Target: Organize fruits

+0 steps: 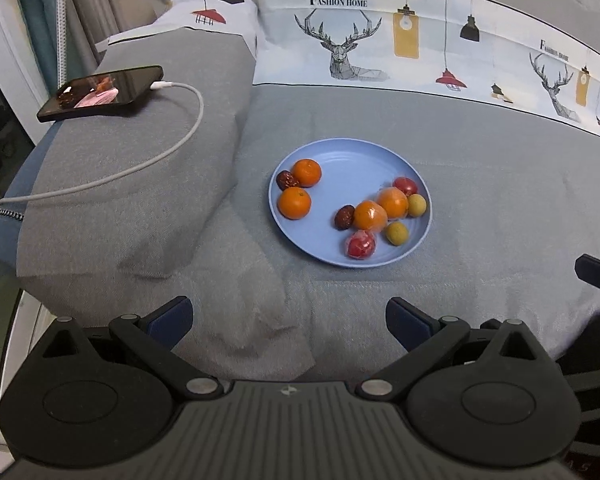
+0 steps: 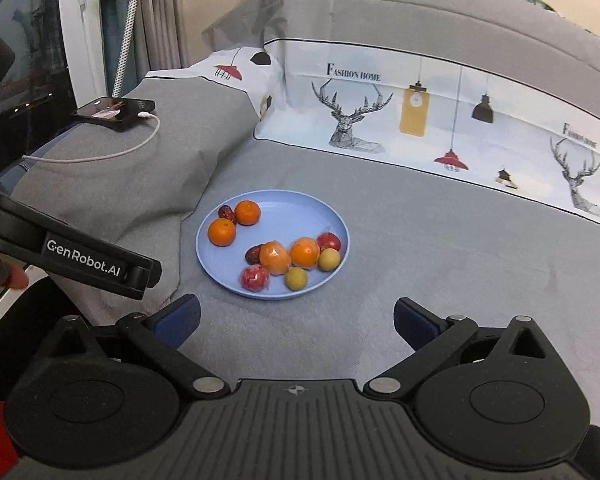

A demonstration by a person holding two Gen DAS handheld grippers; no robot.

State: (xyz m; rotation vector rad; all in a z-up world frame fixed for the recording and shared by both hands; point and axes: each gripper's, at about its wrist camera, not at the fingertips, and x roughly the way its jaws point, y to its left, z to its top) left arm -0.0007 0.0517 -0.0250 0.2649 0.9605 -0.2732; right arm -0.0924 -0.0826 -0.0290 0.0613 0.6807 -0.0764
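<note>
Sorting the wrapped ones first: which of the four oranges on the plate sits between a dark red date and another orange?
The wrapped orange left of its neighbour in the right-hand cluster; the date touches its left side.

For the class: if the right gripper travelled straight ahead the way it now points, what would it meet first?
Probably the grey bedspread just short of the blue plate; the open right gripper holds nothing. Depth is uncertain.

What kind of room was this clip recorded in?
Most likely a bedroom. The blue plate of fruit sits on a bed's grey cover, beside a pillow with a charging phone on it, curtains behind.
</note>
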